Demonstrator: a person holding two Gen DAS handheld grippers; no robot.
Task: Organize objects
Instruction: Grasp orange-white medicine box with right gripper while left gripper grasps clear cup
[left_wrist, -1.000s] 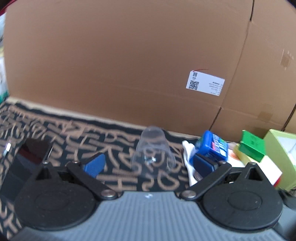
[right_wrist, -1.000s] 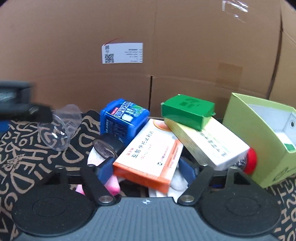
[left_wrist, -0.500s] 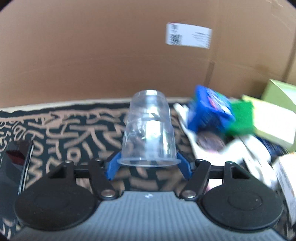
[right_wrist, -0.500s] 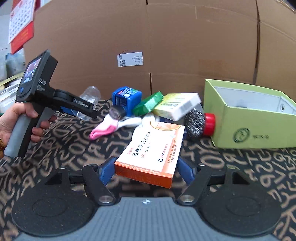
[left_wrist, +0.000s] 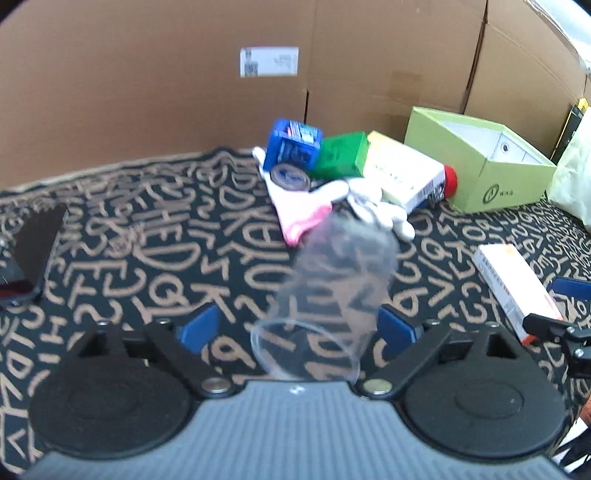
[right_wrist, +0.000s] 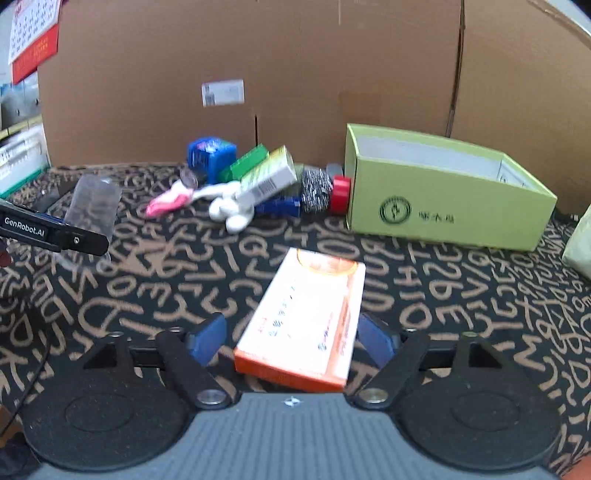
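Clear plastic cup (left_wrist: 332, 295) between the fingers of the left gripper (left_wrist: 295, 328), tilted with its rim toward the camera; jaws spread, right finger beside the cup wall, left finger apart from it, actual contact not discernible. Orange-and-white flat cardboard box (right_wrist: 306, 325) lying between the spread fingers of the right gripper (right_wrist: 291, 338), on the black table cover with tan letters (right_wrist: 443, 295), a gap showing at the left finger. Farther back, against the brown cardboard wall (right_wrist: 295, 55): blue carton (right_wrist: 210, 155), green box (right_wrist: 247, 162), white glove (right_wrist: 229, 210), steel scourer (right_wrist: 316, 190). Open lime-green box (right_wrist: 443, 206) to the right of that heap.
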